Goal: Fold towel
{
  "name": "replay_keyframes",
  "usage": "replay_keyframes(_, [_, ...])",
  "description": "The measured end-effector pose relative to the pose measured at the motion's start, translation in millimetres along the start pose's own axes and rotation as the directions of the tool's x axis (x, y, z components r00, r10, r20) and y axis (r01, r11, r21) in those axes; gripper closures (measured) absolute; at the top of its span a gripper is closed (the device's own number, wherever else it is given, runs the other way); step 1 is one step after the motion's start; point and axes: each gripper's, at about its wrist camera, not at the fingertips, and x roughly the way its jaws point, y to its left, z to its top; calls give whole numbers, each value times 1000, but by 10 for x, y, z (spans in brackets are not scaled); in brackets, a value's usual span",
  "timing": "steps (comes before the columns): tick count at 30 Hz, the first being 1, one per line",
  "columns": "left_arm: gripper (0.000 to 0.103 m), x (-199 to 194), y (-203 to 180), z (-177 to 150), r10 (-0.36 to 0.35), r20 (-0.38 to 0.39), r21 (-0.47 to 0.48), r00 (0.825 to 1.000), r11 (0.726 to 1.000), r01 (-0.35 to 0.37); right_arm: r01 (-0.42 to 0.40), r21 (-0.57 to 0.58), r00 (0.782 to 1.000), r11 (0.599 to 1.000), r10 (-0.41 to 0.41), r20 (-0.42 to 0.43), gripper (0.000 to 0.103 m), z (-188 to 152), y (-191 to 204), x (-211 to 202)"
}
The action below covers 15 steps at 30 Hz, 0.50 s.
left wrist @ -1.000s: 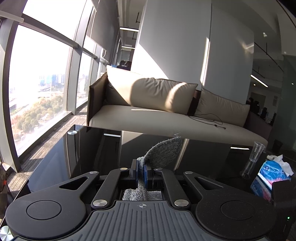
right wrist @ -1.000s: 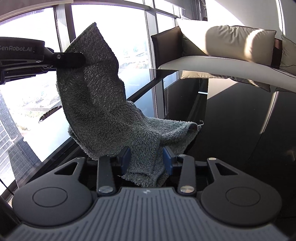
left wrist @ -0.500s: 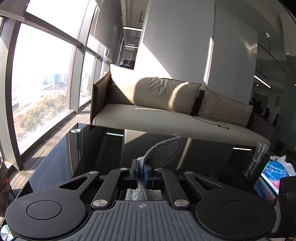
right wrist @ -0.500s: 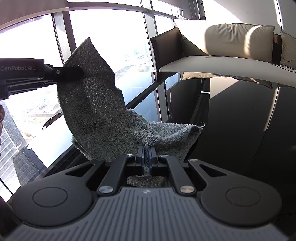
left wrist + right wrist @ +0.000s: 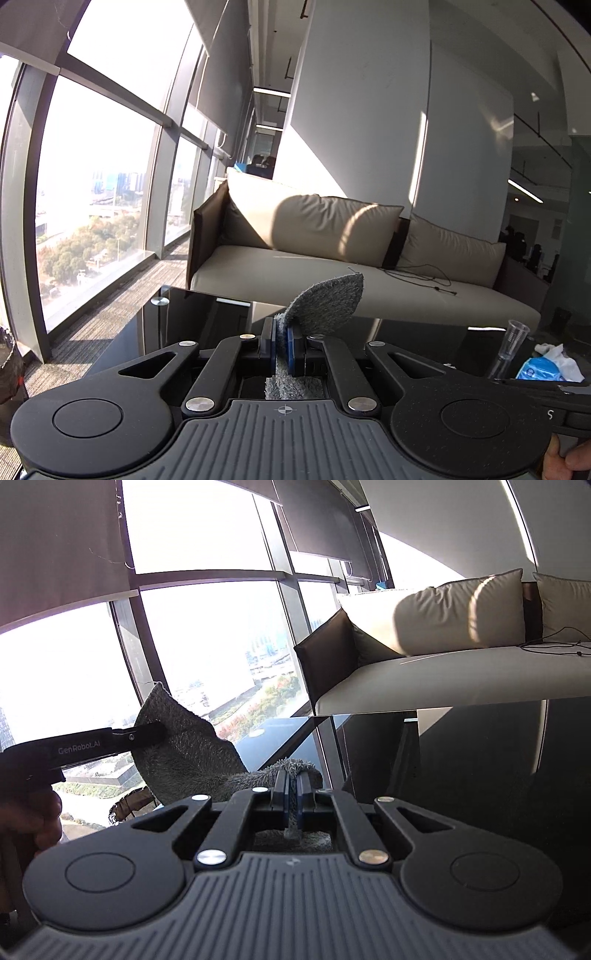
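Right tongs (image 5: 292, 805) have clamped towel (image 5: 192, 753) edge, risen | left tongs (image 5: 282, 347) pinch other corner | towel off table (image 5: 480, 757); ready to spread.

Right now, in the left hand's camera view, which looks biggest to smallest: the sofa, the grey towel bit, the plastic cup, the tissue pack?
As they look in this view only:
1. Sofa, by far.
2. Towel, the flap above the tongs; it sits nearest, so it looks enlarged.
3. Tissue pack and plastic cup: too alike to rank.

Bare black table (image 5: 207, 314) ahead; cup (image 5: 511, 343) stands at right.
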Motion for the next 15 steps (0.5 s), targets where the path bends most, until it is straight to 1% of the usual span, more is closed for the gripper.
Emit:
replay_keyframes(7, [98, -223, -84, 181, 6, 36, 4, 999, 1000, -6, 7, -6, 998, 1000, -7, 58, 99, 220, 83, -374])
replay_keyframes(15, [98, -593, -282, 433, -1, 108, 26, 994, 1000, -2, 12, -52, 992, 999, -6, 128, 99, 544, 270, -875])
